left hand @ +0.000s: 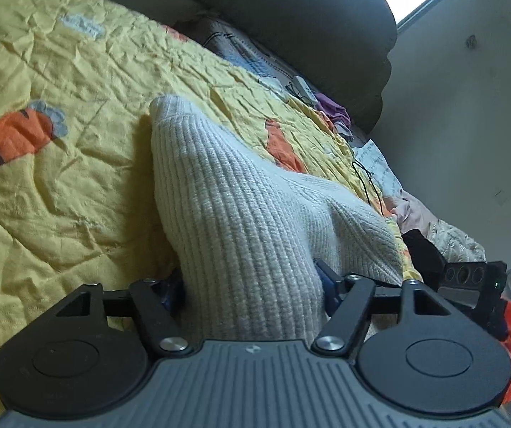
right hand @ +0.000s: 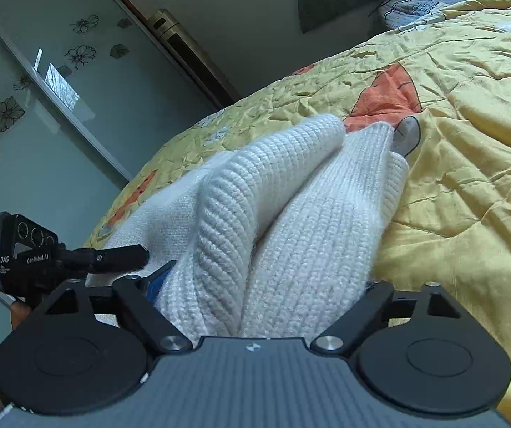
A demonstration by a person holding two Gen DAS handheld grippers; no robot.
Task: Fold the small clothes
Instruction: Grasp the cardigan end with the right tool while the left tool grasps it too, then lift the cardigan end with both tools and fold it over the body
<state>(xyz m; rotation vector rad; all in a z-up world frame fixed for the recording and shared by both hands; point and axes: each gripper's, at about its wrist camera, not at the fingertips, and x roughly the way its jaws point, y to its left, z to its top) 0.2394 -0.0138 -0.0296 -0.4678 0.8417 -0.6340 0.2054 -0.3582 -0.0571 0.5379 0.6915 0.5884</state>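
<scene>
Left wrist view: left gripper (left hand: 252, 281) is clamping a bunched edge of the white sweater (left hand: 248, 207), jaws closed on thick knit.
Right wrist view: right gripper (right hand: 262, 285) is gripping another bunched part of the same sweater (right hand: 291, 207); the other gripper is showing at far left.
Location: sweater is lying partly lifted over the yellow quilt (left hand: 59, 178).
Step (judged): carrying an edge over for a fold.
Next move: needs both grippers travelling level, then laying the edge flat.
Material: chunky ribbed knit, soft, bulky; quilt crinkled, carrot print.
</scene>
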